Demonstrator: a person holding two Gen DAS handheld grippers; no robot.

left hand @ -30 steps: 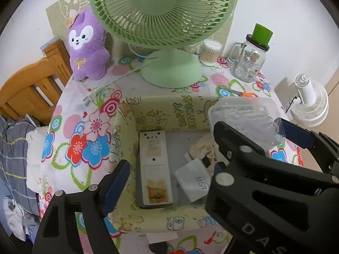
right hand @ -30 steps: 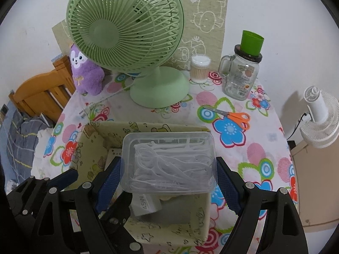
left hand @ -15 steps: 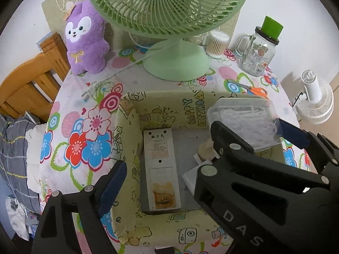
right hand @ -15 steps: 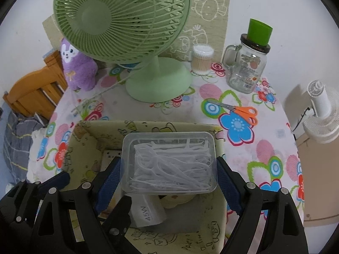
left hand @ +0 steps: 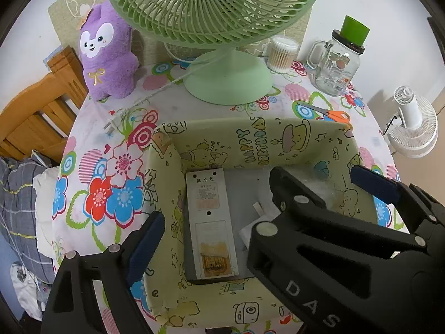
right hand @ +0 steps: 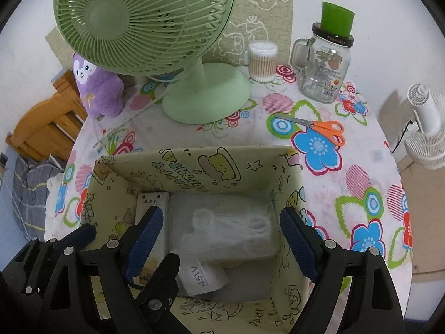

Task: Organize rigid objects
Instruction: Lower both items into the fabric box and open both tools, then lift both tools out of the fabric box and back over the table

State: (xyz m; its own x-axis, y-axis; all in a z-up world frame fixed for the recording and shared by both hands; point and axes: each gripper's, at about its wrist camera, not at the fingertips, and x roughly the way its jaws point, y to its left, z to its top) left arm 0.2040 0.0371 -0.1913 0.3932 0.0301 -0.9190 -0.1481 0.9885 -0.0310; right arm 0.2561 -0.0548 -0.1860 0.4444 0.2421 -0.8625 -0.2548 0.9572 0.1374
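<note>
1. the right gripper [right hand: 219, 239] hangs over the fabric storage box [right hand: 194, 161] with its jaws spread wide and nothing between them; its blue pads flank the clear plastic container [right hand: 228, 233] without touching it.
2. that container, full of white floss picks, lies inside the box on its floor, right of the long white remote [left hand: 208, 217] and just above a white charger marked 45w [right hand: 203, 275], whose edge it seems to overlap.
3. the left gripper [left hand: 244, 222] is also spread and empty; one finger sits outside the box's left wall, the other reaches over the interior, close to the right gripper.
4. outward on the flowered worktop [right hand: 347, 183] remain the orange scissors [right hand: 319, 128], the glass jar [right hand: 325, 69] and the cotton swab tub [right hand: 262, 59], with the green fan [right hand: 155, 27] behind the box.
5. risks, as i judge them: lifting the right gripper carelessly could catch the soft box wall and drag or fold it; the two grippers are crowded and could knock together; reaching for the scissors could nudge the jar, which looks top-heavy with its green cap.
</note>
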